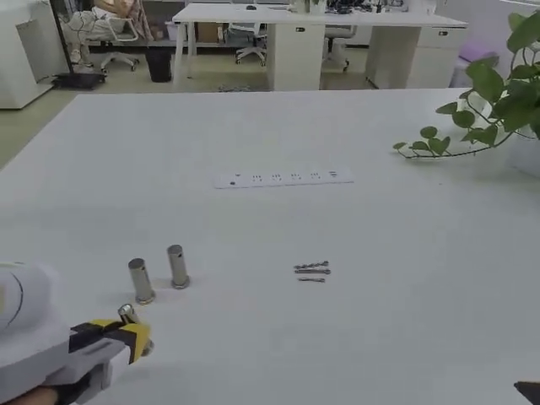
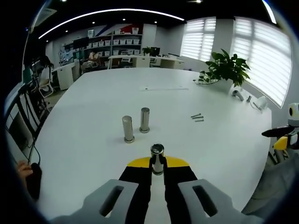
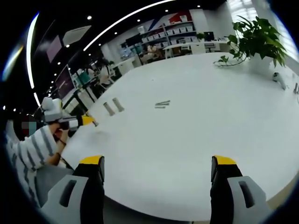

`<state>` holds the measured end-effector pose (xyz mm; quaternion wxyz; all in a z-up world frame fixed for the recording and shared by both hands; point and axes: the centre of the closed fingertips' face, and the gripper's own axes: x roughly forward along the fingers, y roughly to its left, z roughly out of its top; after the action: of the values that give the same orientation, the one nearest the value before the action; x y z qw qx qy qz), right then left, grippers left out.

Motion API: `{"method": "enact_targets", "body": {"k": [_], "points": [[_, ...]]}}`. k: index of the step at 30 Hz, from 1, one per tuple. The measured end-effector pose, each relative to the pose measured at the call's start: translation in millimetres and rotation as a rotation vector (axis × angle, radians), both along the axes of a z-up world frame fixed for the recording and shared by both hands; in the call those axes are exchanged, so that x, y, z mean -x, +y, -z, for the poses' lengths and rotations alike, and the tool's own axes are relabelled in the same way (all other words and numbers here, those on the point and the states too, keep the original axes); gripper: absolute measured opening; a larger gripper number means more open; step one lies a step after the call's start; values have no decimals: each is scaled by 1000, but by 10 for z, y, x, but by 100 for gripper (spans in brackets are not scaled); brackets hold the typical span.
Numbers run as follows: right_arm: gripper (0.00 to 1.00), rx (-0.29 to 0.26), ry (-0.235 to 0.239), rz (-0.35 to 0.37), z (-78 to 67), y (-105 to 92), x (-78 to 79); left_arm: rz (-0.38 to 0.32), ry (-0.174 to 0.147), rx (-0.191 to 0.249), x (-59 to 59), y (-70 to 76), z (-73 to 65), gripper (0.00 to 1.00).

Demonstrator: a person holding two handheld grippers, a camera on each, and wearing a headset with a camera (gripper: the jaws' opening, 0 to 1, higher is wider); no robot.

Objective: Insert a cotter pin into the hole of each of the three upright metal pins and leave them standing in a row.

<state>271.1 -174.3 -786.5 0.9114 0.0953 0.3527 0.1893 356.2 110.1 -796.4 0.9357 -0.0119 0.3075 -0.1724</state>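
- Starting at the front left corner of the table [image 1: 380, 337], the left gripper [image 1: 133, 336] is clenched on one metal pin [image 1: 126, 314]. The left gripper view shows this pin roughly upright between the yellow-tipped jaws. I cannot tell whether its base is down on the surface.
- Just beyond it, toward the middle of the table but close to the left edge, the other two metal pins [image 1: 140, 280] stand upright side by side, near each other but apart. Neither seems to have anything through its hole, though the holes are too small to make out.
- Around the middle of the table, well apart from the uprights, the three cotter pins [image 1: 312, 271] lie loose in a tight little group. All three being there, I judge that none has been inserted.
- Behind them, toward the far edge, lies a white power strip [image 1: 283, 178], out of the way of the work.
- At the right, the right gripper [image 3: 158, 163] hangs over the near edge, its jaws spread wide and empty.
- Near the far right edge a plant [image 1: 498, 101] trails leaves over the table.
- By my reading the task is barely begun. The held pin needs standing in line with the other two, and all three insertions are left to do.
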Motion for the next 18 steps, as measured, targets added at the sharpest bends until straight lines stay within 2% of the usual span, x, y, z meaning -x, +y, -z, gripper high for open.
{"method": "enact_targets", "body": {"k": [2, 3, 7, 10, 12, 14, 18], "points": [[96, 0, -1, 0, -5, -5, 12, -12, 2, 3, 8, 3, 12, 7], [96, 0, -2, 1, -8, -7, 16, -27, 20, 24, 26, -10, 27, 7], [96, -6, -12, 3, -28, -4, 25, -31, 7, 20, 48, -50, 24, 7], [96, -6, -14, 4, -28, -8, 29, -44, 13, 10, 52, -52, 61, 7], [96, -7, -10, 0, -26, 5, 40, -51, 26, 7, 58, -45, 108, 7], [97, -5, -7, -4, -21, 14, 50, -59, 52, 10, 73, -39, 177, 7], [97, -5, -2, -3, -15, 9, 54, -74, 64, 7, 91, -15, 250, 7]]}}
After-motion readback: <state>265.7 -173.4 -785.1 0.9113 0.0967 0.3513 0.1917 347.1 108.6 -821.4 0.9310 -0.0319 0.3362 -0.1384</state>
